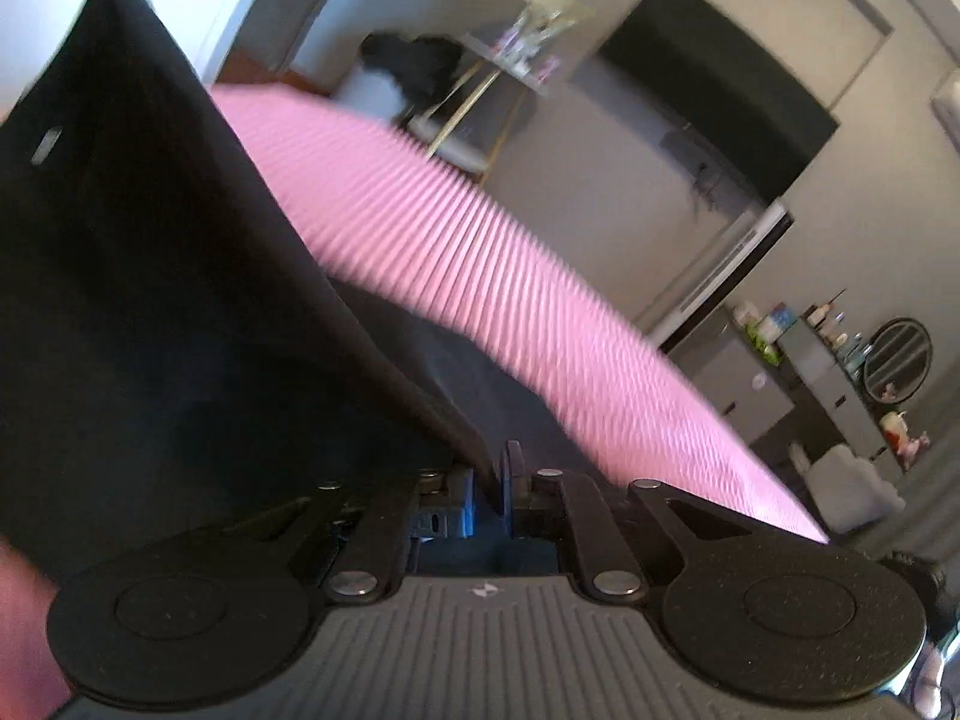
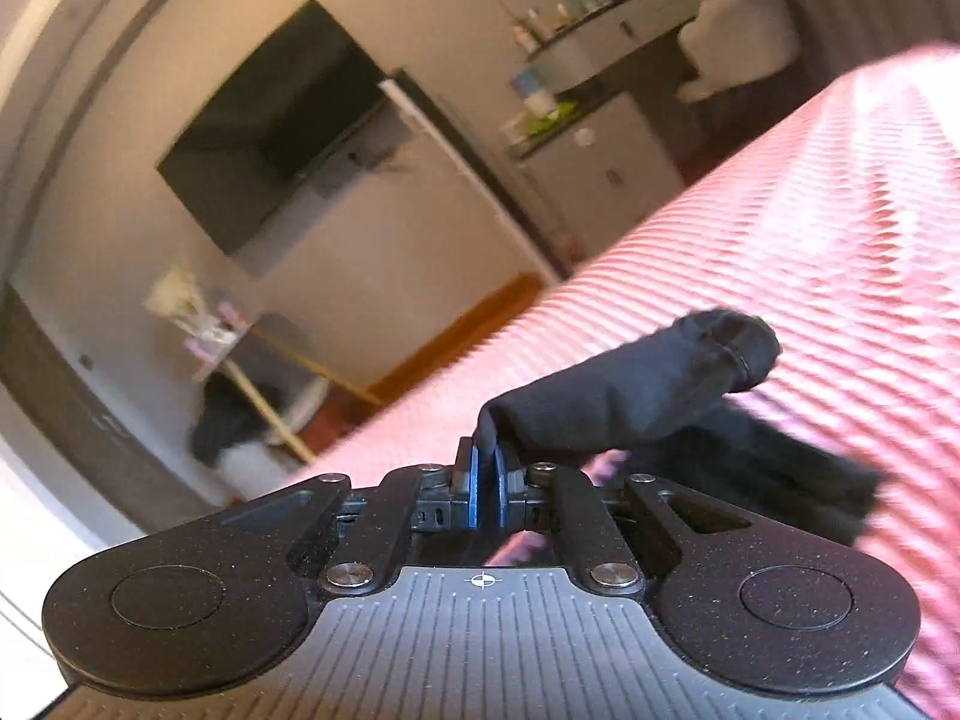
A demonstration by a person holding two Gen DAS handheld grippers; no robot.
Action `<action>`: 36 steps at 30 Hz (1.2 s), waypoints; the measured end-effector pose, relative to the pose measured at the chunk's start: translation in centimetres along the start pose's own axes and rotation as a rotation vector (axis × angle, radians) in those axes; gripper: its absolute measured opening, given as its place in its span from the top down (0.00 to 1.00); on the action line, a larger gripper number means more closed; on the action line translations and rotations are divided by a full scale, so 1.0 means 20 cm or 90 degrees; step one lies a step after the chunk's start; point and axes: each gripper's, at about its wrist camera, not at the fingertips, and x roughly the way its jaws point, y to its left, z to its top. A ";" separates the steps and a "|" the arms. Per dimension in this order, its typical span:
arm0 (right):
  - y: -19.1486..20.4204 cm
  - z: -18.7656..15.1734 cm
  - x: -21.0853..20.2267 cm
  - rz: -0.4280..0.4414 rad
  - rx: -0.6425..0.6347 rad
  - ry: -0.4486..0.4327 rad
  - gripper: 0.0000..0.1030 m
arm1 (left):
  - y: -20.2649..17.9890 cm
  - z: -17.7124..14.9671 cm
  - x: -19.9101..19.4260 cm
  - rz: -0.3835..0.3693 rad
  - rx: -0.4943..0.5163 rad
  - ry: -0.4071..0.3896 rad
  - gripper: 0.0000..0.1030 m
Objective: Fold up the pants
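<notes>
The black pants [image 1: 150, 300] hang lifted over the pink ribbed bedspread [image 1: 510, 300]. In the left wrist view they fill the left half as a taut sheet that runs down into my left gripper [image 1: 501, 474], which is shut on their edge. In the right wrist view my right gripper [image 2: 486, 468] is shut on another part of the pants [image 2: 636, 390]; the cloth bunches into a roll to the right, and a loose end trails on the bedspread [image 2: 780, 270].
Beyond the bed are a wall-mounted black TV [image 2: 270, 120], a white fridge [image 1: 720, 264], a cluttered dresser with a round mirror [image 1: 897, 360], and a small table [image 1: 480, 96] with a dark heap beside it. Both views are motion-blurred.
</notes>
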 end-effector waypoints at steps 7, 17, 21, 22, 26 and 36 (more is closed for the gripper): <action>-0.15 -0.18 0.13 -0.064 0.010 0.102 0.75 | 0.21 -0.11 -0.18 0.151 0.003 -0.019 0.12; -0.28 -0.23 0.21 0.026 0.134 0.121 0.80 | 0.67 0.08 -0.21 0.177 -0.252 -0.048 0.08; -0.25 -0.19 0.19 0.046 0.097 0.112 0.89 | 0.67 0.09 -0.15 0.176 -0.252 -0.042 0.08; -0.26 -0.18 0.18 0.048 0.098 0.105 0.81 | 0.66 0.09 -0.13 0.180 -0.245 -0.040 0.08; -0.35 -0.14 0.24 0.052 0.185 0.102 0.58 | 0.67 0.05 -0.18 0.182 -0.234 -0.036 0.08; -0.08 -0.03 0.10 0.060 -0.099 0.000 0.89 | 0.69 0.04 -0.27 0.190 -0.236 -0.059 0.08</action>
